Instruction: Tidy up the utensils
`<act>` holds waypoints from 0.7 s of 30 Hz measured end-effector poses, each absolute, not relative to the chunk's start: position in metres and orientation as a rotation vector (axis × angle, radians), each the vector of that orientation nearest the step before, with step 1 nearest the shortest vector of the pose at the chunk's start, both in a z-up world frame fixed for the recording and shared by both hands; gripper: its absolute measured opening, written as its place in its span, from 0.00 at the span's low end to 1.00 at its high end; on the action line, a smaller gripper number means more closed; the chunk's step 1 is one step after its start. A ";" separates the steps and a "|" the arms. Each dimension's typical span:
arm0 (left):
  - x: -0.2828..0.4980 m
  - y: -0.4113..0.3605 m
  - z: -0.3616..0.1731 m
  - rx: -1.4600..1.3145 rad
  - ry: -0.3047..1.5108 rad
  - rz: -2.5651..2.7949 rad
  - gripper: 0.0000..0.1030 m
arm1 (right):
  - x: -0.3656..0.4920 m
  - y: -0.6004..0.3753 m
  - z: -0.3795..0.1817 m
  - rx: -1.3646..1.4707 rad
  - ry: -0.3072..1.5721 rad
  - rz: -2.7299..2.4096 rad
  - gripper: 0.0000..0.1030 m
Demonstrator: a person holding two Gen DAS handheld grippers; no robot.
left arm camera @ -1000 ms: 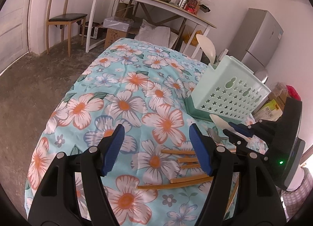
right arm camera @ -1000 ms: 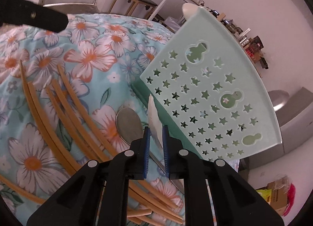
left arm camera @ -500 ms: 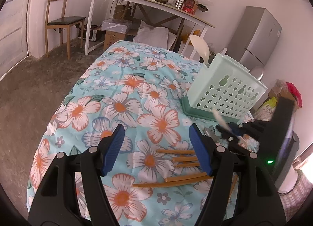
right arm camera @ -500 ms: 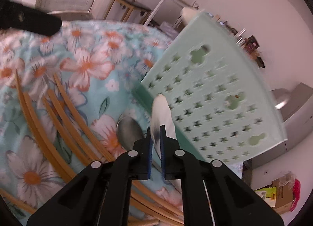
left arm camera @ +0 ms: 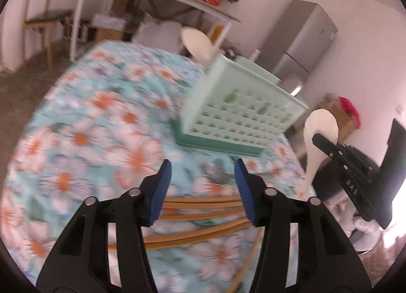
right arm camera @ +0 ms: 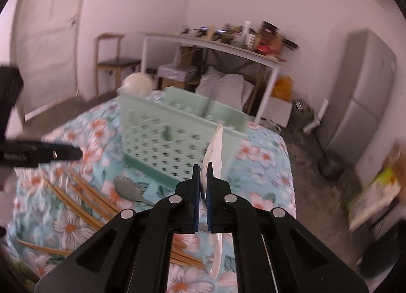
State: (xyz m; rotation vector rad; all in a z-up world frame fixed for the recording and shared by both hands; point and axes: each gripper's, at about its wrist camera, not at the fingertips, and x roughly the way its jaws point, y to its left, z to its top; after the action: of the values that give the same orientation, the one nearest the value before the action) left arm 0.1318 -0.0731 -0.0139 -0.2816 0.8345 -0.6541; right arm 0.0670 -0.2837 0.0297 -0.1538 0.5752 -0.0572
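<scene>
My right gripper is shut on a white plastic spoon, held in the air in front of the mint green utensil basket; in the left wrist view the spoon and right gripper show at the right. Another white spoon stands in the basket. My left gripper is open and empty above several wooden chopsticks on the floral tablecloth. A metal spoon lies beside the chopsticks.
The floral cloth covers the table. Behind stand a white desk with clutter, a wooden chair and a grey fridge. Boxes and bags sit on the floor at the right.
My right gripper has lifted the white spoon off the cloth and raised it level with the basket. The left gripper moved forward over the chopsticks, still open.
</scene>
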 end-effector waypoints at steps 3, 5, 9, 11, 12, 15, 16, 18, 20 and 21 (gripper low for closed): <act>0.145 -0.086 -0.024 -0.348 0.929 -0.698 0.36 | 0.061 -0.300 0.029 -0.093 0.568 -0.082 0.04; 0.158 -0.092 -0.034 -0.400 1.013 -0.690 0.33 | 0.057 -0.304 0.028 -0.076 0.560 -0.093 0.04; 0.179 -0.102 -0.055 -0.468 1.137 -0.661 0.30 | 0.051 -0.314 0.028 -0.050 0.551 -0.091 0.04; 0.189 -0.104 -0.066 -0.498 1.195 -0.648 0.28 | 0.049 -0.317 0.028 -0.039 0.546 -0.089 0.04; 0.193 -0.105 -0.073 -0.519 1.227 -0.634 0.27 | 0.049 -0.318 0.027 -0.035 0.545 -0.086 0.04; 0.200 -0.106 -0.087 -0.595 1.272 -0.637 0.22 | 0.048 -0.322 0.027 -0.024 0.543 -0.081 0.04; 0.201 -0.103 -0.088 -0.638 1.275 -0.647 0.22 | 0.048 -0.323 0.026 -0.022 0.543 -0.080 0.04; 0.203 -0.098 -0.093 -0.722 1.275 -0.685 0.22 | 0.048 -0.325 0.025 -0.016 0.545 -0.078 0.04; 0.204 -0.097 -0.098 -0.796 1.288 -0.714 0.22 | 0.048 -0.326 0.024 -0.012 0.548 -0.077 0.04; 0.204 -0.099 -0.101 -0.807 1.298 -0.718 0.22 | 0.049 -0.327 0.023 -0.009 0.551 -0.076 0.04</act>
State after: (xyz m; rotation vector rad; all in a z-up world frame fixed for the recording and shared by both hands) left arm 0.2043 -0.0990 -0.1009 -0.8071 1.2980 -0.7177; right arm 0.0489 -0.3273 0.0231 -0.0089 0.5505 -0.0761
